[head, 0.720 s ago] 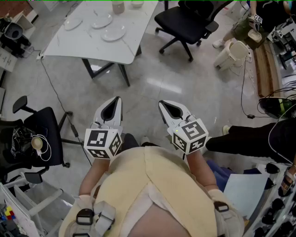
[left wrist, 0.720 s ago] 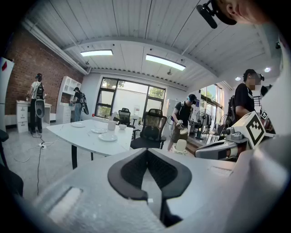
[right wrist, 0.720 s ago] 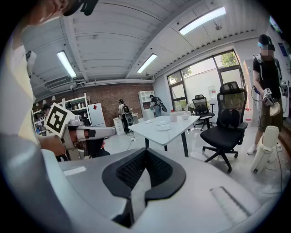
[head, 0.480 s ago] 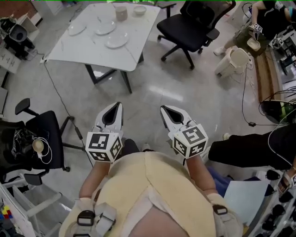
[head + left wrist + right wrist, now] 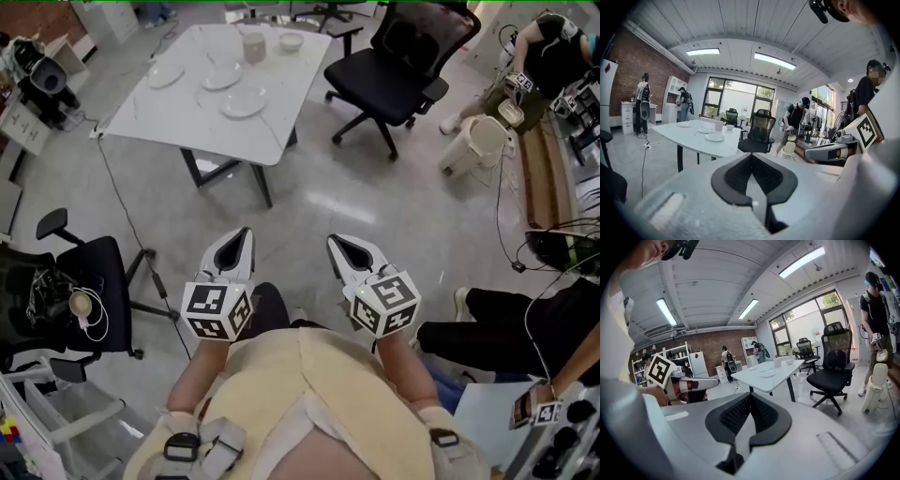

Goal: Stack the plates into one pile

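Three white plates lie apart on the white table [image 5: 197, 112] far ahead: one at the left [image 5: 165, 75], one in the middle [image 5: 222, 77], one nearer me [image 5: 244, 103]. A cup [image 5: 253, 47] and a small bowl [image 5: 292, 42] stand behind them. My left gripper [image 5: 234, 249] and right gripper [image 5: 349, 251] are held side by side over the floor, well short of the table, both shut and empty. In the left gripper view the jaws [image 5: 752, 164] meet, with the plates [image 5: 715, 137] small in the distance. The right gripper view shows the same for its jaws [image 5: 750, 416] and the table [image 5: 773, 376].
A black office chair [image 5: 394, 56] stands right of the table, another black chair [image 5: 84, 291] at my left. A cable [image 5: 122, 202] runs across the floor. A white bin [image 5: 483, 141] and seated people are at the right. Other people stand at the room's back [image 5: 642, 101].
In the head view the table and plates have slid down and to the right, and the cup and bowl have come fully into view. Both grippers stay shut, side by side.
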{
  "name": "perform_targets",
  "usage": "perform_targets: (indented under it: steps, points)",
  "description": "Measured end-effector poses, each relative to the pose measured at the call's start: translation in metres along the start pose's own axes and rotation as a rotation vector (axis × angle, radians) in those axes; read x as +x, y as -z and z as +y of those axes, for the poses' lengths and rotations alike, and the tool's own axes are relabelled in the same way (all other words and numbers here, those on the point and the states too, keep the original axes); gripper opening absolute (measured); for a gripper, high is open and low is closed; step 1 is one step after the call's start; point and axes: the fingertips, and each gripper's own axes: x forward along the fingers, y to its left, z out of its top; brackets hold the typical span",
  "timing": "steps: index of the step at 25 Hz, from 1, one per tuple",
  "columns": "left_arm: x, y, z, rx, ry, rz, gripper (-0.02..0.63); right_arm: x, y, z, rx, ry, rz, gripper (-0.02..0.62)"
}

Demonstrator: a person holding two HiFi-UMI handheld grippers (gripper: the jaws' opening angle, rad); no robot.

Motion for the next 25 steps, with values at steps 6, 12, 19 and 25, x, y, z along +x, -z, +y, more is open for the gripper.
perform_targets:
  steps: [6, 12, 19, 25]
  points:
    - [0.013, -0.005, 0.021, -0.038, 0.021, 0.003, -0.011, 0.010, -0.001, -0.013, 0.017, 0.050, 0.014, 0.003]
    - [0.038, -0.012, 0.045, -0.017, 0.036, 0.038, -0.011, 0.039, -0.012, -0.022, 0.053, 0.053, 0.006, 0.003]
    - [0.057, -0.022, 0.089, -0.078, 0.033, 0.045, -0.009, 0.096, -0.023, -0.021, 0.078, 0.014, 0.051, 0.045]
    - [0.075, -0.039, 0.129, -0.080, -0.003, 0.031, -0.009, 0.139, -0.045, -0.028, 0.096, -0.003, 0.061, 0.048]
